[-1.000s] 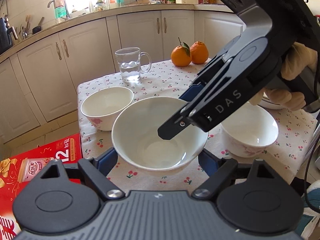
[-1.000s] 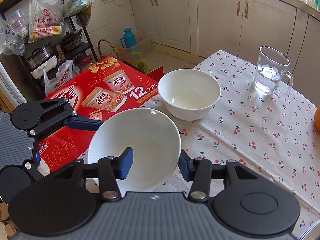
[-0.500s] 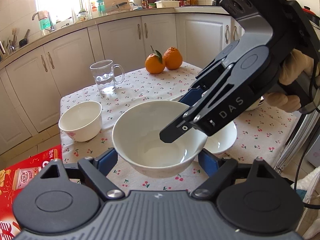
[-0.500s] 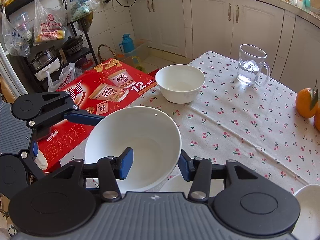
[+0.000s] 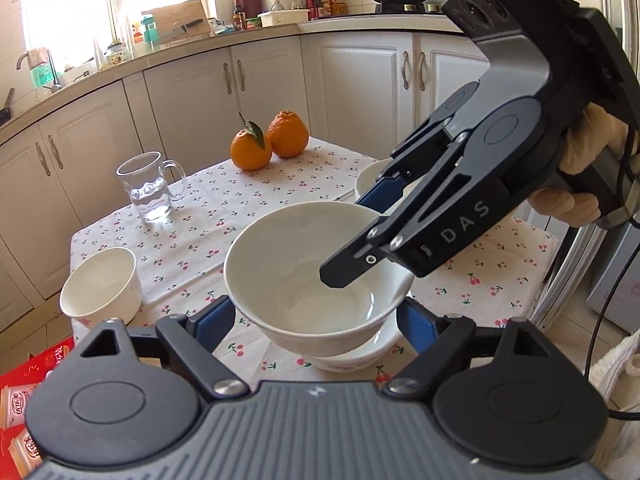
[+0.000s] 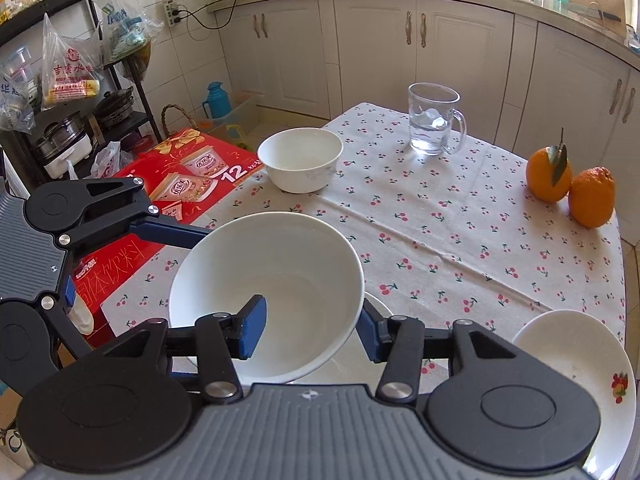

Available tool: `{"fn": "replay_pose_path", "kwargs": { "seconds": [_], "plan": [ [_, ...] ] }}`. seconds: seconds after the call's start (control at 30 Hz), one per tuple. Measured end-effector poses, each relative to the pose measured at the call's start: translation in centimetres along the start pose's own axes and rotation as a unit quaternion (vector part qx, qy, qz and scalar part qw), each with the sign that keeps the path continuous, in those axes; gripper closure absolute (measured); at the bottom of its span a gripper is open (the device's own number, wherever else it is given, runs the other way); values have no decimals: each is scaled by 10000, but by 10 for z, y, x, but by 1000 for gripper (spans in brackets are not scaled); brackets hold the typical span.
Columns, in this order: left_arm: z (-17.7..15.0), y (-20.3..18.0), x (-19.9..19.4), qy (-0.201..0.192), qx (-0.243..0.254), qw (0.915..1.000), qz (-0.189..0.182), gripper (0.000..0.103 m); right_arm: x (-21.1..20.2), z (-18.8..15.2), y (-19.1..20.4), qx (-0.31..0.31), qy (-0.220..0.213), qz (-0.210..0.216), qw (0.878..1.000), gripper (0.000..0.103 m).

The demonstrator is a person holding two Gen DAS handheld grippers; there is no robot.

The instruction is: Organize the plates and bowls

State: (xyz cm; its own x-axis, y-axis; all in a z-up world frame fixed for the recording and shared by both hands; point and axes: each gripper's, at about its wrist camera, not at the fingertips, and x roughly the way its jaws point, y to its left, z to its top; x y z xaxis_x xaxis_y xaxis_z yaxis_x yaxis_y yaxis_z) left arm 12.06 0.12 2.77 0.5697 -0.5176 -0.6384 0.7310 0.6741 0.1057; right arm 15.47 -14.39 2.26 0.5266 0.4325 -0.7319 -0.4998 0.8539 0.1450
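**Holding a large white bowl above a second bowl on the table**

Gripping from two sides, both tools carry the large bowl (image 5: 316,276). The right gripper (image 6: 310,330) is clamped on its near rim, one blue pad inside the bowl and the other against the outer wall. The left gripper (image 5: 316,322) straddles the bowl's lower body with its jaws partly apart, a blue pad at each side; whether those pads press on the wall I cannot tell. A gloved hand (image 5: 576,184) holds the right tool's handle.

The bowl sits tilted, clear of the cloth, directly over a lower bowl (image 5: 348,354) that rests on the table (image 6: 460,240); whether the two touch cannot be judged.

Other items on the cherry-print tablecloth:
- a small bowl (image 6: 300,164) near the far left edge, upright;
- a glass mug (image 6: 434,120) with water, beyond it;
- two oranges (image 6: 568,186) touching each other at the right edge;
- a plate (image 6: 576,364) with a fruit print at the near right, partly hidden by the right tool.

A red carton (image 6: 176,196) lies on the floor beside the table.
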Motion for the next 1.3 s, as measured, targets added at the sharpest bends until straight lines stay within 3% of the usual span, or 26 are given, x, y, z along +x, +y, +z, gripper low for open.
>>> {"fn": "replay_pose_path", "kwargs": {
  "seconds": [0.5,1.3],
  "plan": [
    [0,-4,32,301,1,9993,-232,16,9,-15,-24,281,118,-68,9995,48],
    [-5,0,38,421,-158,9985,-318,16,26,-19,-23,216,287,-145,9992,47]
  ]
}}
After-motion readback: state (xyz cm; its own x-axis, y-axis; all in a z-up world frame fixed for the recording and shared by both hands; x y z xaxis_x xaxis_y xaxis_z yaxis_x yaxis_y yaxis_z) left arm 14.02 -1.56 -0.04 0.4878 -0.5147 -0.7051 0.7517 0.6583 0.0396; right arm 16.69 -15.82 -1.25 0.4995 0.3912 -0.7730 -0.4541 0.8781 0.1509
